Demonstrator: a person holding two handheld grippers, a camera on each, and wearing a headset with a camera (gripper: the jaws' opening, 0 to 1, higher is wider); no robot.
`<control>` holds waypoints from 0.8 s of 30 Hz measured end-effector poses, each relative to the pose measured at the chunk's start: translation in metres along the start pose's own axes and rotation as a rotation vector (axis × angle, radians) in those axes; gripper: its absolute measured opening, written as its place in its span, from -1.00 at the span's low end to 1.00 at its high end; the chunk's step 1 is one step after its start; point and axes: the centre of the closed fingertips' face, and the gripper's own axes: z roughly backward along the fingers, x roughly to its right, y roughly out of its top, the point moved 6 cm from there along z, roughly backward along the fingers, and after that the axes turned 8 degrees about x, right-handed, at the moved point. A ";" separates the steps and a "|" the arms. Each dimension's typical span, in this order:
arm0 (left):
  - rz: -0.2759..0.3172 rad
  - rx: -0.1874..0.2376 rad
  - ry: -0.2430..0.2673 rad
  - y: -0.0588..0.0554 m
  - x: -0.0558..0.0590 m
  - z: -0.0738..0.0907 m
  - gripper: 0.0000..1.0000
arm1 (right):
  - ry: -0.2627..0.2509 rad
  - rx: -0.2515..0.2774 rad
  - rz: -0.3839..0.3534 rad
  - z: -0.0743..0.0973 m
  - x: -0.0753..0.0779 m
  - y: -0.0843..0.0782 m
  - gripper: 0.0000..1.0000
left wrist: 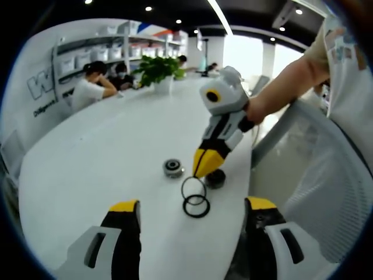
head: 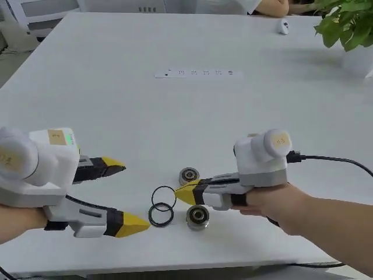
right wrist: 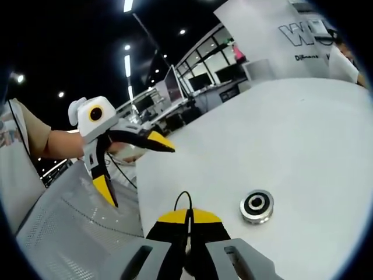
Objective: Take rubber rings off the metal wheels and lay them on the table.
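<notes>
Rubber rings [head: 150,216], two, and two metal wheels [head: 197,216] are crowding the six o'clock table [head: 245,248] edge. Right gripper [head: 179,193] is pinching one ring [head: 153,197]; left gripper [head: 131,195] is gaping.

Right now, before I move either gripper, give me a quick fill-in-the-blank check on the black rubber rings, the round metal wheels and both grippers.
The left gripper has its jaws ___. The right gripper is ___ on the thin black rubber ring. With the near round metal wheel and the far metal wheel, the white table bears ___ wheels.
Missing words: open; shut; two.
</notes>
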 end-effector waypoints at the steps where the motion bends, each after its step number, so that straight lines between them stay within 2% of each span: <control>1: 0.001 0.001 0.001 0.000 0.000 0.000 0.47 | 0.002 -0.006 0.000 -0.001 0.000 -0.001 -1.00; 10: 0.011 -0.003 0.005 -0.005 0.001 0.004 0.48 | 0.024 -0.066 0.006 -0.007 -0.002 -0.010 -1.00; 18: 0.015 -0.007 0.007 -0.007 0.001 0.005 0.47 | 0.018 -0.100 0.013 -0.011 0.000 -0.014 -1.00; 24: 0.018 -0.013 0.007 -0.009 0.001 0.005 0.47 | 0.007 -0.106 0.030 -0.012 0.002 -0.014 -1.00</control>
